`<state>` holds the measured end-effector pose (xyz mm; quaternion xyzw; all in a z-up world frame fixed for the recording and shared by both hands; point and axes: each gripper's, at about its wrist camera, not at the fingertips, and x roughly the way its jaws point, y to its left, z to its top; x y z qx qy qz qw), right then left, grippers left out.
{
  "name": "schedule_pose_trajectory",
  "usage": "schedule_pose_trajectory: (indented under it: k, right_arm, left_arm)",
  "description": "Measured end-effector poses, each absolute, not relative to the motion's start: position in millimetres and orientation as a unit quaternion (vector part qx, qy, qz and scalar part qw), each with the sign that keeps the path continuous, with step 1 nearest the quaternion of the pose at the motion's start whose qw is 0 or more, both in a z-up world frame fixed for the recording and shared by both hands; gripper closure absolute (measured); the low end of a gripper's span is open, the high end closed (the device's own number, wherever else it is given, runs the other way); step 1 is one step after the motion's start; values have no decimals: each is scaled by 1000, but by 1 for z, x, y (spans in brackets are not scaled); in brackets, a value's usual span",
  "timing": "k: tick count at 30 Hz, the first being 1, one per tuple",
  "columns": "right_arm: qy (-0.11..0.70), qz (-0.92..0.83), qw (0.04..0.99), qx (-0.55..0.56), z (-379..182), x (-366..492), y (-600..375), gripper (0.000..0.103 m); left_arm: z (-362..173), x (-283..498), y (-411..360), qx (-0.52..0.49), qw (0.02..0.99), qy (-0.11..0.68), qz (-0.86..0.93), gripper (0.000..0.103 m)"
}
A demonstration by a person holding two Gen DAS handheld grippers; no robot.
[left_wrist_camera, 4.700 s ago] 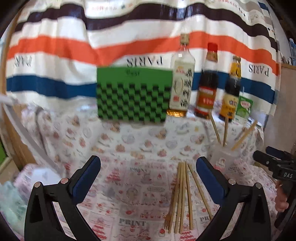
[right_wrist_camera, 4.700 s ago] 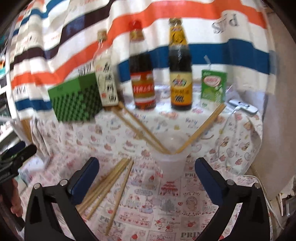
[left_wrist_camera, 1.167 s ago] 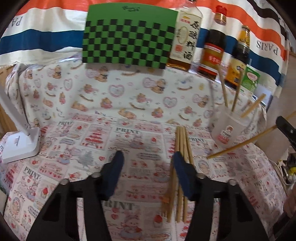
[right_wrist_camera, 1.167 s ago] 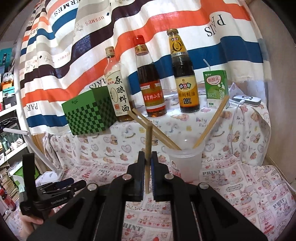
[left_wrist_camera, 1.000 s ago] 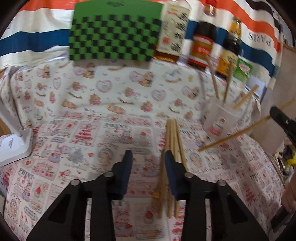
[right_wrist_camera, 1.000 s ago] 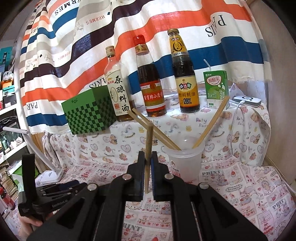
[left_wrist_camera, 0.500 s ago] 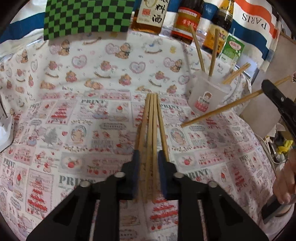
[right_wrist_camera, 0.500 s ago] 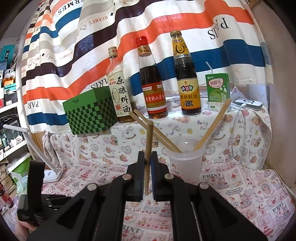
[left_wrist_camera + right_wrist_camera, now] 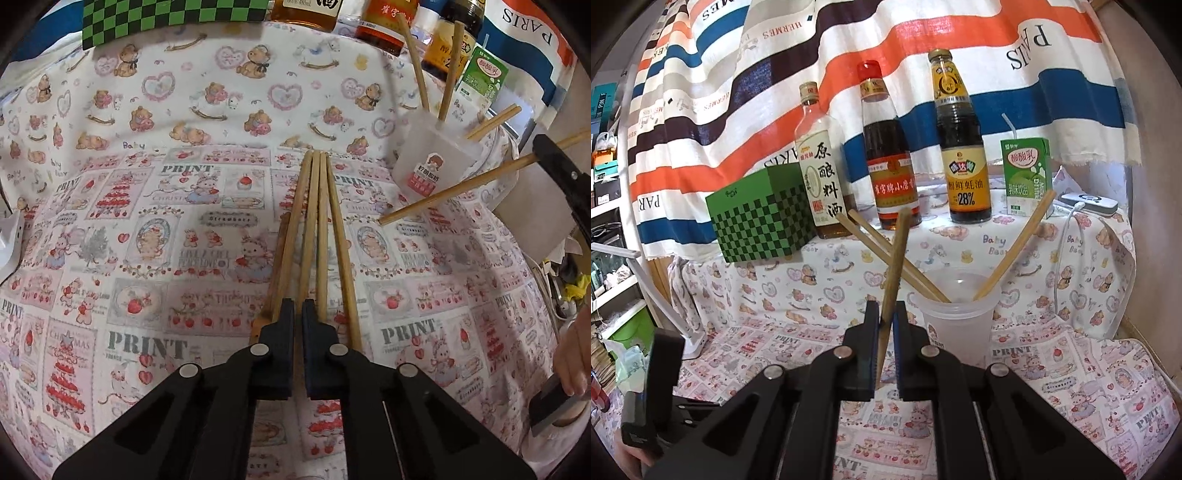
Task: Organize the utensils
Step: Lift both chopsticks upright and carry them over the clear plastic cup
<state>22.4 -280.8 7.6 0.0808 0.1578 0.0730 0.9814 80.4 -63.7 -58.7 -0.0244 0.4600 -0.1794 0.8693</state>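
Left claw (image 9: 298, 308) is down at the bundle of chopsticks (image 9: 317, 236) lying on the printed cloth surface (image 9: 147, 229), jaws pinched nearly together on the near end of one stick in the bundle. The sticks fan away toward 12 o'clock, tips stopping just short of the teddy-bear cloth. At 2 o'clock from the bundle stands the translucent plastic cup (image 9: 432, 162), three chopsticks leaning out of it.

Over on the right, the right claw (image 9: 885, 314) is clamped narrow on a single chopstick (image 9: 895, 258), which stands nearly upright and tips slightly toward 1 o'clock. It sits just left of the cup (image 9: 956, 314), at about its 9 o'clock, apart from the rim. In the left view the same stick (image 9: 454, 184) slants across in front of the cup.

Behind, left to right: green checkered box (image 9: 761, 218), cooking wine bottle (image 9: 820, 166), red-capped vinegar bottle (image 9: 888, 155), oyster sauce bottle (image 9: 960, 147), green drink carton (image 9: 1027, 175).
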Motion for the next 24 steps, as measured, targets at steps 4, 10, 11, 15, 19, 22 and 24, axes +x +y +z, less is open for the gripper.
schedule_pose_trajectory:
  k: [4,10,11,15,19,22,24]
  right_arm:
    - [168,79,979,85,5,26,-280,96]
    - [170,79,978,89,5,26,-280,96]
    - [171,79,978,89,5,26,-280,96]
    - [175,86,976,97,5,24,-281,97]
    - [174,88,975,103,7,22,-282,97]
    - [165,95,976,108,10,17,-283,97]
    - [164,113,973,119,12,15,-285,97]
  left_arm:
    - [-61,81,-67,-17,866,464,-186,98]
    - [-61,77,-81,35,874,453,-174,98]
    - [-61,77,-81,35,874,453,-173,99]
    - [-55,75,-80,49,880,440,-173,99]
    - [-25,61,-70,34,920,354,-162,99]
    - [-3,49,-52,-8,939,295,-174,99]
    - [5,47,-43,-27,942,279,-186,99]
